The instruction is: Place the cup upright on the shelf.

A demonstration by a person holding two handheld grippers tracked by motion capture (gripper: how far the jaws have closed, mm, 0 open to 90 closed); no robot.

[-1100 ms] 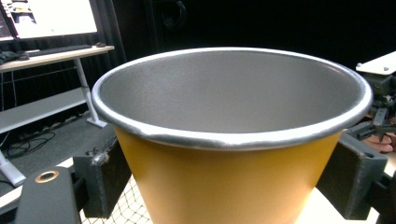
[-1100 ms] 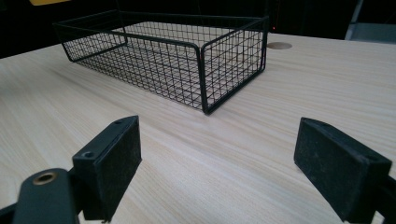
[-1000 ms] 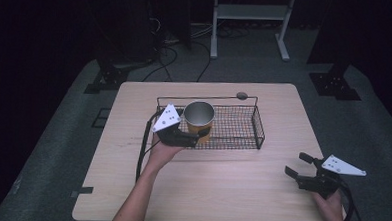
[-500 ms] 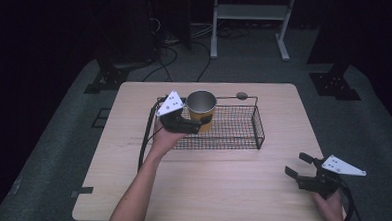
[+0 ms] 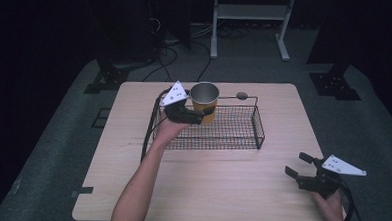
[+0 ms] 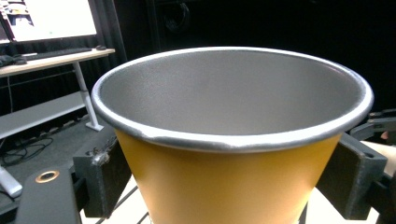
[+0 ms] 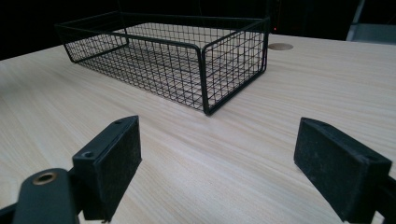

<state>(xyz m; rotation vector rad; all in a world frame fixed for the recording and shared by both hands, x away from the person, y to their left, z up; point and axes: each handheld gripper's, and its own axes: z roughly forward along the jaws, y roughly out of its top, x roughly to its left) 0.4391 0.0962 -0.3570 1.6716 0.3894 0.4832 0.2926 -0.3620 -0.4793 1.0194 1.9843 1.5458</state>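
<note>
I had the cup (image 5: 204,100) pinched in my left gripper (image 5: 192,116), jaws shut on its yellow sides just under the rim. It hung over the far left corner of the basket (image 5: 233,132). It looked light and thin, maybe paper, so a hard squeeze could dent it. The sides slope, so it could slip down. My right gripper (image 5: 295,165) sat wide open, holding nothing, near the table (image 5: 231,177) edge.
</note>
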